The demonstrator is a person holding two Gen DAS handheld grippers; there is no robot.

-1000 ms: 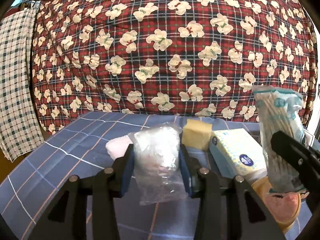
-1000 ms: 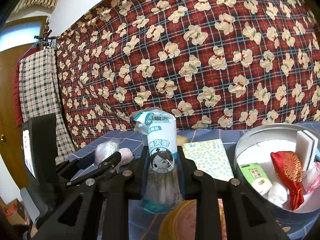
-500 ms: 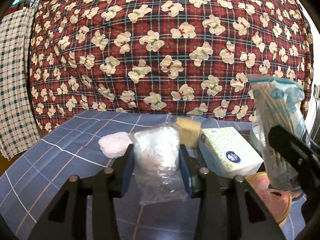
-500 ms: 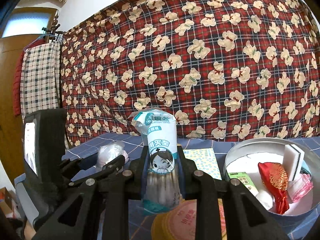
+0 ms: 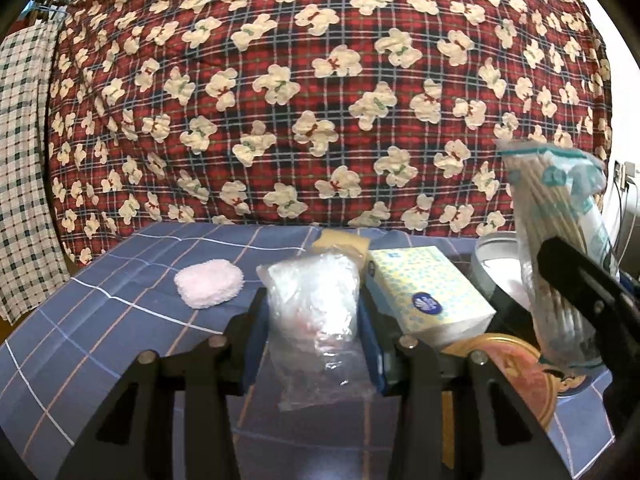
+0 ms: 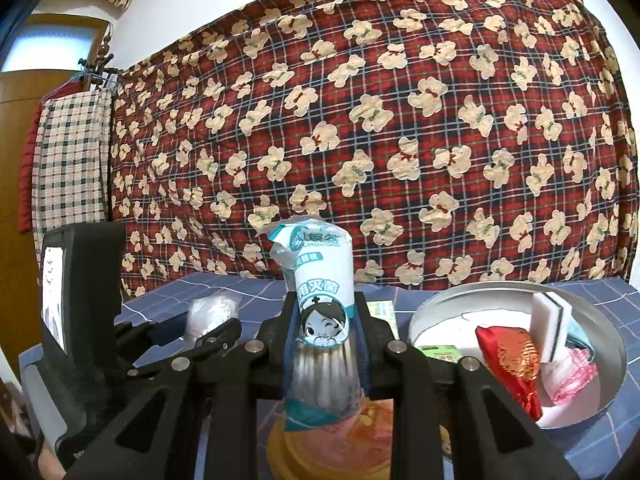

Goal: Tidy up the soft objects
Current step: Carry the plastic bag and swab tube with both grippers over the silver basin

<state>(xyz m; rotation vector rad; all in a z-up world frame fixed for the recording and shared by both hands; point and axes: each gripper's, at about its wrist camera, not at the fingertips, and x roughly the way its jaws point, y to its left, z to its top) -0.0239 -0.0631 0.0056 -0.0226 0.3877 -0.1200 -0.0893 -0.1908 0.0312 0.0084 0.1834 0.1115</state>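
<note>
Closest to us, the left gripper [image 5: 314, 332] squeezes a clear plastic bag [image 5: 316, 320]. Its two fingers press on both sides of the bag, closed as far as the soft bag lets them. The bag is up off the blue checked cloth [image 5: 120, 300]. It stands almost straight up, with its long side going up and down and its loose end hanging low.

The right gripper [image 6: 322, 344] squeezes a pack of cotton swabs [image 6: 320, 320] in the same way, fingers tight on both sides. The pack is also up in the air, above a round orange lid [image 6: 332, 448]. It stands up tall and tips a tiny bit to the left. The swab sticks inside run up and down, and the crinkled top points up.

Just to the right sits the round metal tin [image 6: 600, 332]. It already has some things in it: a red pouch [image 6: 512, 360], a white sponge [image 6: 548, 324] and a pink packet [image 6: 572, 376]. So I think part of the job is done.

A bit farther back, a tissue pack [image 5: 424, 296], a yellow sponge [image 5: 340, 242] and a pink fluffy pad [image 5: 208, 284] lie on the cloth. I guess these, and the two things being held, have yet to go in.
</note>
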